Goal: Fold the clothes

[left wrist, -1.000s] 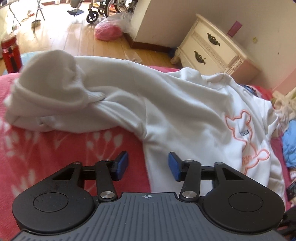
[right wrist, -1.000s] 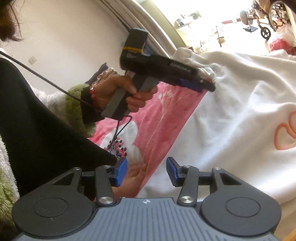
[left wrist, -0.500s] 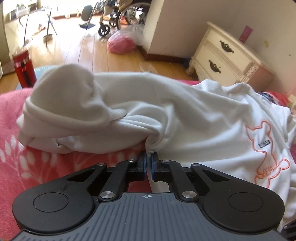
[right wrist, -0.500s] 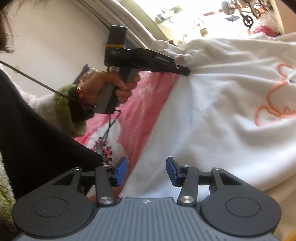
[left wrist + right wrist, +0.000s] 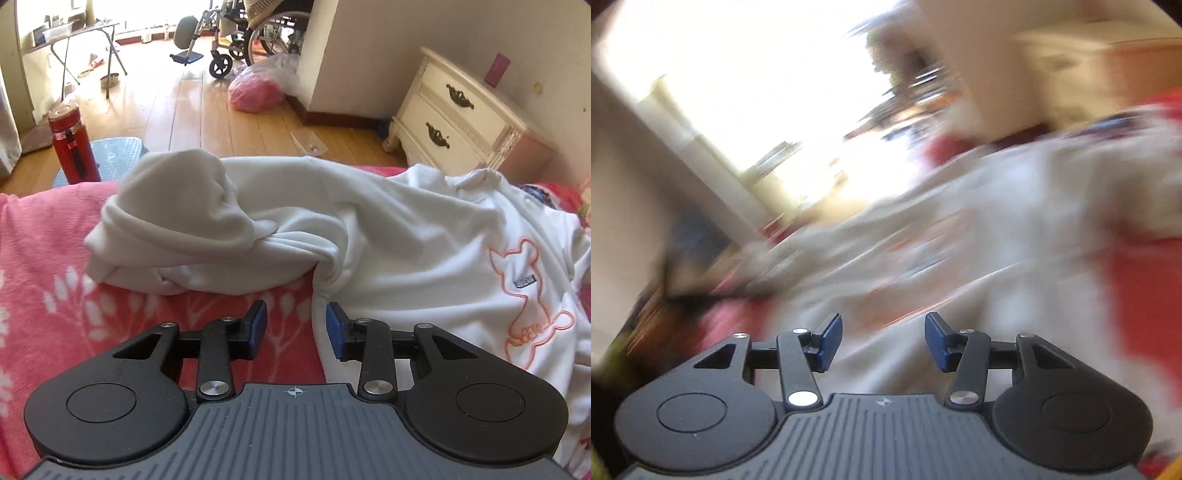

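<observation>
A white sweatshirt (image 5: pixel 406 258) with an orange cat outline (image 5: pixel 524 295) lies spread on a pink flowered blanket (image 5: pixel 55 295). Its sleeve (image 5: pixel 177 221) is bunched in a heap at the left. My left gripper (image 5: pixel 296 326) hovers just short of the fold where sleeve meets body. Its jaws are opening, and the garment's edge lies under the gap with neither pad pressing it. The right wrist view is heavily blurred. There my right gripper (image 5: pixel 883 341) hangs over the white sweatshirt (image 5: pixel 960 240), its jaws opening with nothing between them.
Beyond the bed's edge is a wooden floor with a red bottle (image 5: pixel 72 147), a pink bag (image 5: pixel 255 92) and a wheelchair (image 5: pixel 258 37). A cream nightstand (image 5: pixel 461 110) stands against the wall at the right.
My left gripper pinched the fabric at the sleeve fold, then let go and drew back a little. The right view swung fast across the sweatshirt and is now smeared.
</observation>
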Demonstrator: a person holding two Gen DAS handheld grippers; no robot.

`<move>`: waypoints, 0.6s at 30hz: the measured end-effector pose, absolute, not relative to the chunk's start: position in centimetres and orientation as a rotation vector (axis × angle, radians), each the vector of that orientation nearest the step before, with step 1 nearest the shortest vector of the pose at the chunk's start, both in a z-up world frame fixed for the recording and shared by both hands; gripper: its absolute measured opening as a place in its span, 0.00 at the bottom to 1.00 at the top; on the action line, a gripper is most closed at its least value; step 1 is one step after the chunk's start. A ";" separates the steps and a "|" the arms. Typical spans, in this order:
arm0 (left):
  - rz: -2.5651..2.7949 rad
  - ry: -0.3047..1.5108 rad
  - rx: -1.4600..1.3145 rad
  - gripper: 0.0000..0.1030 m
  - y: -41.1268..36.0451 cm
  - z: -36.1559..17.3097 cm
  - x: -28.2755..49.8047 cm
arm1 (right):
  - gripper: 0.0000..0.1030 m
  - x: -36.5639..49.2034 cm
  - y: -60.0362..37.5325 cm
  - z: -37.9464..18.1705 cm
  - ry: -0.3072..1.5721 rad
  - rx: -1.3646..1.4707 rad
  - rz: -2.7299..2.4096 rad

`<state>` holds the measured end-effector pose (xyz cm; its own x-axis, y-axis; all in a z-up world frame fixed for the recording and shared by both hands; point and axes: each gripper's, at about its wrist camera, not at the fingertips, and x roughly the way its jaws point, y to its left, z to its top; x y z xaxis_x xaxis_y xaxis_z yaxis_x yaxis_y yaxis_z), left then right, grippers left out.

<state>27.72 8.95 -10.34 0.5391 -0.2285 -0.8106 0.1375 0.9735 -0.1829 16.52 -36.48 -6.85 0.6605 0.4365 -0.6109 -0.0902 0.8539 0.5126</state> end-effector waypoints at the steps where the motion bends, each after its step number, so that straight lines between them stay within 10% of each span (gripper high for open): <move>1: -0.229 0.977 -0.096 0.34 8.7 -10.1 27.5 | 0.51 17.3 -38.2 -7.0 0.793 0.479 0.235; 7: -0.399 1.015 -0.017 0.34 4.6 -10.2 26.1 | 0.56 22.3 -46.5 -11.1 0.796 0.860 -0.003; 13: -0.563 1.108 0.042 0.34 0.1 -12.5 24.7 | 0.84 24.6 -50.0 -15.4 0.743 1.209 0.003; 16: -0.570 1.100 0.088 0.34 -0.9 -12.9 24.4 | 0.84 26.3 -50.1 -16.6 0.761 1.229 -0.009; 18: -0.569 1.109 0.069 0.34 -0.7 -13.0 24.7 | 0.65 27.5 -50.0 -17.2 0.784 1.228 -0.021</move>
